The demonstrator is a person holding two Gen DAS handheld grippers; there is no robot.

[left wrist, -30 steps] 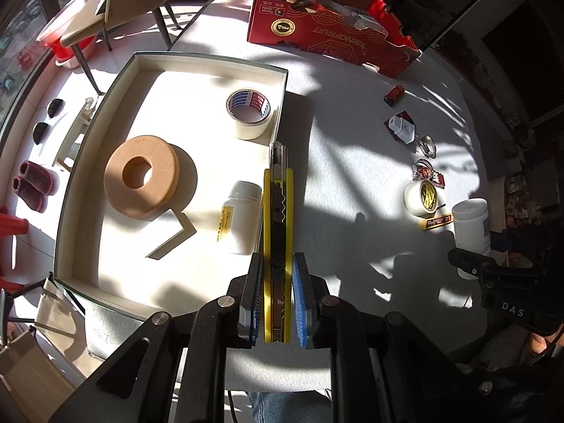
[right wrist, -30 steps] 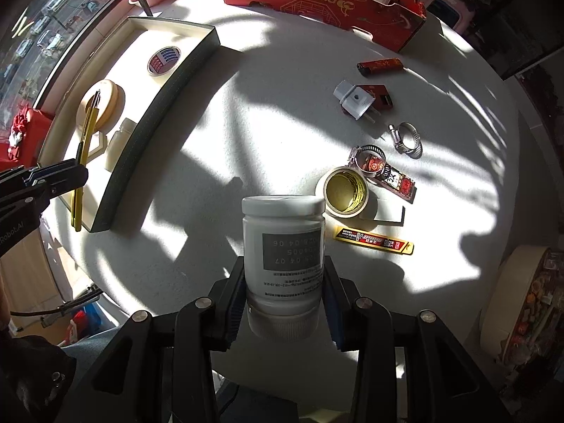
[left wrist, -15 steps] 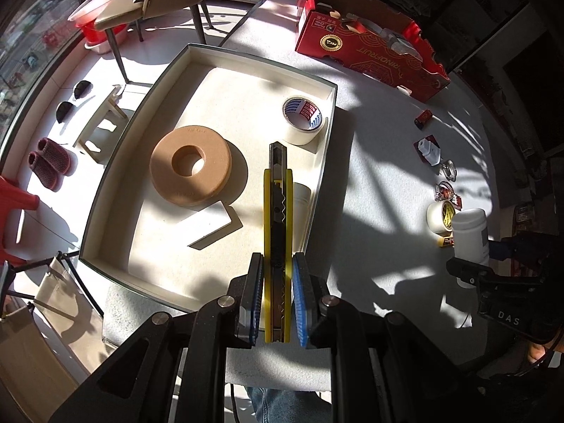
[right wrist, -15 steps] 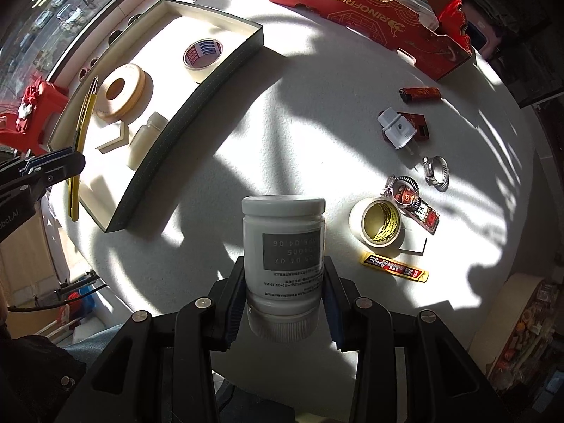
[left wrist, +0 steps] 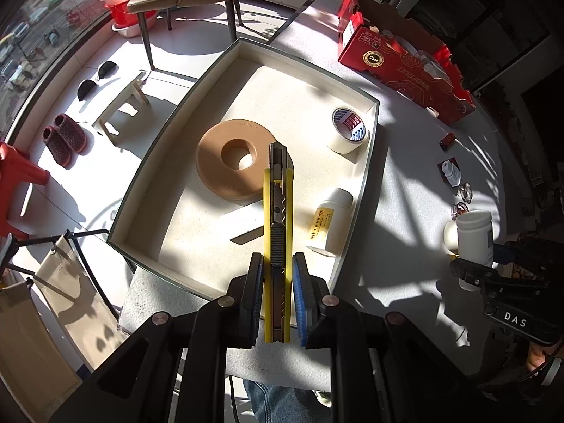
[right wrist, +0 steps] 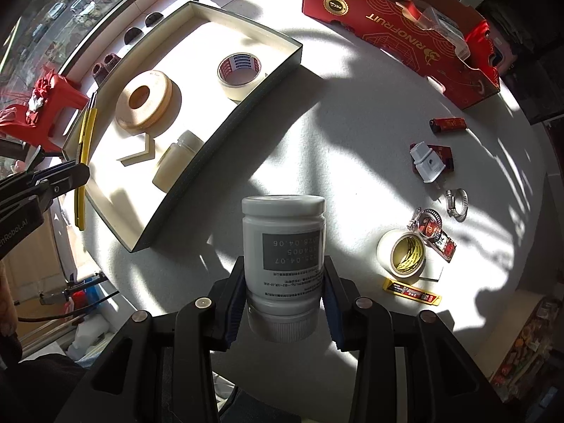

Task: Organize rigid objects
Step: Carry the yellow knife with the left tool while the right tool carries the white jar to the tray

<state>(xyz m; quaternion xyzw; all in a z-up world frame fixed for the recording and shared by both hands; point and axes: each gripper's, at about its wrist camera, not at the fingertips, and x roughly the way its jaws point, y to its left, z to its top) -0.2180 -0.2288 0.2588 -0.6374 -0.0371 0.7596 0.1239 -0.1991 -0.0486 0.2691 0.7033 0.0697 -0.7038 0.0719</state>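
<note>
Reading "RINOFRUIT" on the red carton (right wrist: 402, 24) at the table's far edge. Left gripper (left wrist: 277, 282) pinches a yellow utility knife (left wrist: 277, 211) above the tray's (left wrist: 366, 190) near half. Right gripper (right wrist: 283, 296) clamps a white jar (right wrist: 283, 246), label dated "25.04.07", over bare table (right wrist: 335, 141) between the tray's right wall and the yellow-print tape roll (right wrist: 403, 253).
</note>
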